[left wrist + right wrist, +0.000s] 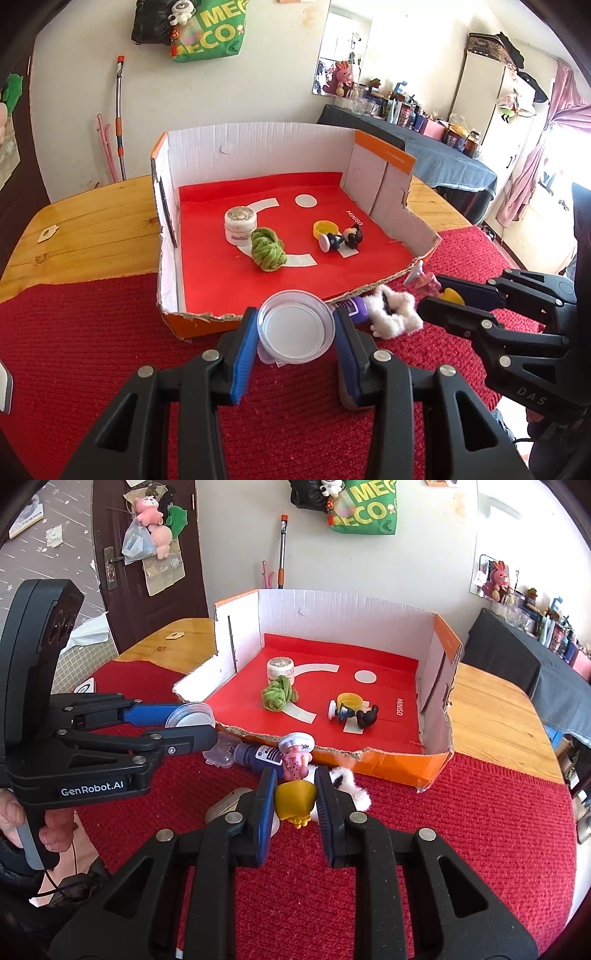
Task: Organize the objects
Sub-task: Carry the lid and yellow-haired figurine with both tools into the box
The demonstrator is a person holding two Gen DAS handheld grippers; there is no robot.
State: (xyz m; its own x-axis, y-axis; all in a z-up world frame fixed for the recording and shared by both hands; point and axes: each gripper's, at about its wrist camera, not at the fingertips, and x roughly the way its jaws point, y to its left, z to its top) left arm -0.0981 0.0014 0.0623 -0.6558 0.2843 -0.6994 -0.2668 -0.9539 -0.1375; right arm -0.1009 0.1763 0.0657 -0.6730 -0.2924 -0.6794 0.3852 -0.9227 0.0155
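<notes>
My left gripper (295,332) pinches a clear plastic lid (295,326); my right gripper (295,805) clamps a yellow-based figurine (296,800). Both hover over the red cloth just before the torn cardboard box (384,162). The slick lid could slip, or the figurine snag the ragged front edge.

Beyond my grippers I see a green bag (207,33) on the wall, a broom (282,550) beneath it, a mirror (341,48) further right.

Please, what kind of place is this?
Probably a lived-in room at home: a wooden table under a red cloth, plush toys hanging on a door, and a cluttered side table.
</notes>
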